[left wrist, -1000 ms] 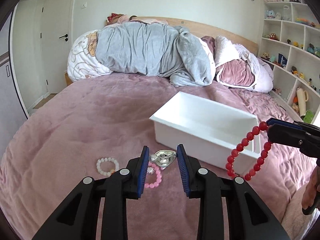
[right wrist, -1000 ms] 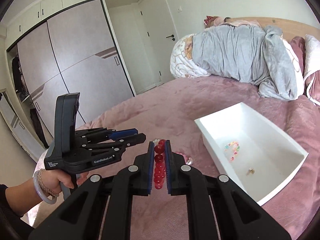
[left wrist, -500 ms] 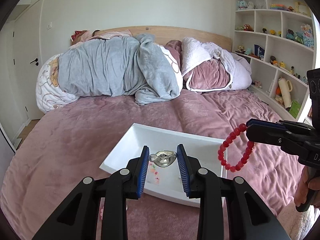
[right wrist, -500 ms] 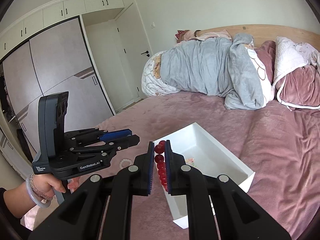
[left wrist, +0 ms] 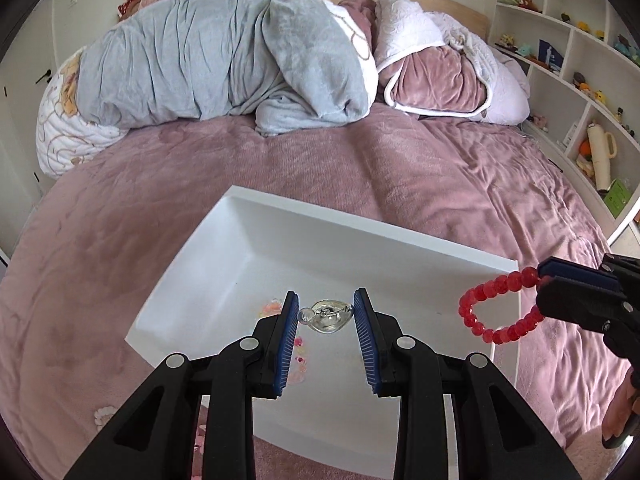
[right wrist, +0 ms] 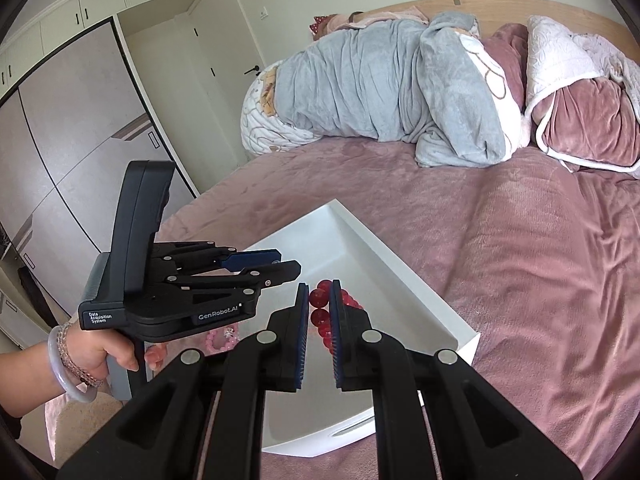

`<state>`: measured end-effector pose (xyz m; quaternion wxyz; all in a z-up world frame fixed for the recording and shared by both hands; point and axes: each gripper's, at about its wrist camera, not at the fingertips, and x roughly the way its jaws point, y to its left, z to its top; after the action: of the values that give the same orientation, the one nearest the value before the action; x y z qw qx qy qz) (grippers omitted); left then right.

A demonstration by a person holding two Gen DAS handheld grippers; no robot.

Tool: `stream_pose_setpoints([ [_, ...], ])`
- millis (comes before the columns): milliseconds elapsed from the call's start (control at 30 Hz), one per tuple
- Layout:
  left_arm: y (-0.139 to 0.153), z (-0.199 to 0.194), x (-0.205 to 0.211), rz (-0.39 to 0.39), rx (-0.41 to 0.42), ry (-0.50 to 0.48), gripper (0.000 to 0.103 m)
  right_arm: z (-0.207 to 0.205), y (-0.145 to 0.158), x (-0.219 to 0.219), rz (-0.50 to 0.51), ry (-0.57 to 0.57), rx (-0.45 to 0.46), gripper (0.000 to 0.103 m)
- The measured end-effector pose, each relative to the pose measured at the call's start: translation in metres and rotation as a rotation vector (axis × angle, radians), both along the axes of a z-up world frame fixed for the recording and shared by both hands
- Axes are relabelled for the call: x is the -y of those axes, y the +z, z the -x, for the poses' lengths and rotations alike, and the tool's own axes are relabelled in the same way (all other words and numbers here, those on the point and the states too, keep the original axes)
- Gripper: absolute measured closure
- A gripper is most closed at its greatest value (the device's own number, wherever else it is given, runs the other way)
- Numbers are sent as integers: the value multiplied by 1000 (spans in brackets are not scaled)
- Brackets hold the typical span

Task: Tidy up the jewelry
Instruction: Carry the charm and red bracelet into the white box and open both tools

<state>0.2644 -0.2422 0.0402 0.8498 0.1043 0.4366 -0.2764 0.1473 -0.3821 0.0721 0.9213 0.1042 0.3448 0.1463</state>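
A: Jewelry first: the silver heart charm (left wrist: 326, 316) is pinched between the jaws of the left gripper (left wrist: 326, 312), and it now hangs over the inside of the white tray (left wrist: 360, 226). 1 second ago that same view showed it above the bed (left wrist: 400, 168), with the tray off to one side.

B: And the red bead bracelet (left wrist: 498, 306)?

A: The right gripper (right wrist: 319, 312) has its jaws clenched on it. In the left view the loop dangles at the tray's right rim; 1 second ago it was short of the tray.

B: So both pieces have arrived together.

A: Nearly. I judge the charm ready to be let go. The bracelet may need a little more travel inward.

B: Anything already in there?

A: A pale beaded piece (left wrist: 272, 307) lies on the tray floor. A pink bracelet (right wrist: 222, 338) is on the bed outside, so the sorting isn't finished.
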Motion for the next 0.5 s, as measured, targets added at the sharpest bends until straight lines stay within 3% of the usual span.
stream_pose_setpoints([
  [233,-40,-25,15,-72,-67,7,68,-30,-37,0,10,-1,-83,92],
  [300,-45,-28,15,-69,-81,22,53,-35,-44,1,8,1,-97,92],
  [367,-45,-28,12,-59,-70,30,45,-38,-48,1,11,0,-105,90],
  [500,-40,-25,6,-56,-39,32,38,-39,-47,5,-7,-7,-106,90],
])
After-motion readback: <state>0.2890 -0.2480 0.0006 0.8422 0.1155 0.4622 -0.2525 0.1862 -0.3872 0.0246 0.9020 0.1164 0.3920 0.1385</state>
